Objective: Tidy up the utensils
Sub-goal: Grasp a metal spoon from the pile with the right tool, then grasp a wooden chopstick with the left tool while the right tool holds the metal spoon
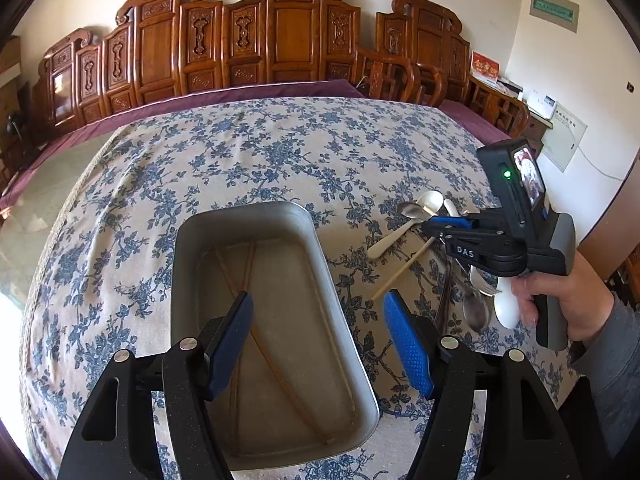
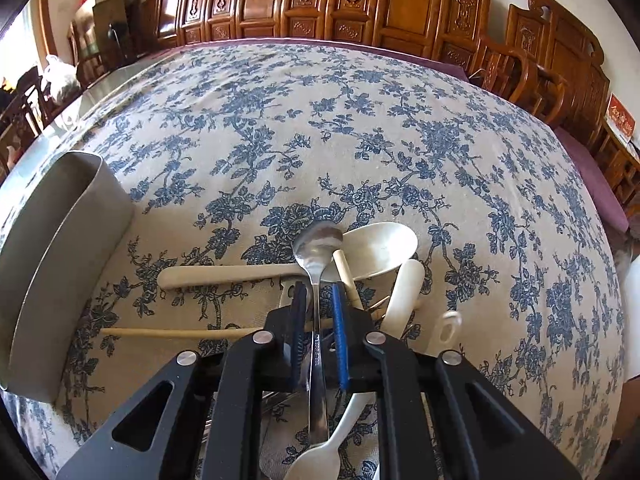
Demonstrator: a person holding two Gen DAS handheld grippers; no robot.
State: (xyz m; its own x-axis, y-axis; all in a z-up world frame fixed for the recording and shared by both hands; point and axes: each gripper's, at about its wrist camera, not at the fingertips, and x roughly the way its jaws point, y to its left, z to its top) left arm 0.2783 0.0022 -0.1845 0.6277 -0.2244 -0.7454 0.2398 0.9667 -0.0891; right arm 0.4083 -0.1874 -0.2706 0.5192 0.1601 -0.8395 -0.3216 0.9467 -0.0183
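A metal tray (image 1: 192,248) (image 2: 68,240) sits on the floral tablecloth with several chopsticks (image 1: 248,256) lying in it. My left gripper (image 1: 319,298) hangs open over the tray's right rim, with nothing between its blue pads. To the right lies a pile of utensils: a metal spoon (image 2: 318,238), a white ceramic spoon (image 2: 380,246), a cream-handled spoon (image 2: 224,274) (image 1: 390,242), a loose chopstick (image 2: 180,333) (image 1: 404,268) and a fork (image 1: 484,284). My right gripper (image 2: 318,288) (image 1: 430,227) is down in the pile, shut on the metal spoon's handle.
A person's hand (image 1: 568,304) holds the right gripper's grip. Carved wooden chairs (image 1: 280,36) line the far side of the table, with more (image 2: 560,64) at the right. The floral tablecloth (image 2: 360,120) stretches beyond the pile. The table edge drops off at the left (image 1: 36,208).
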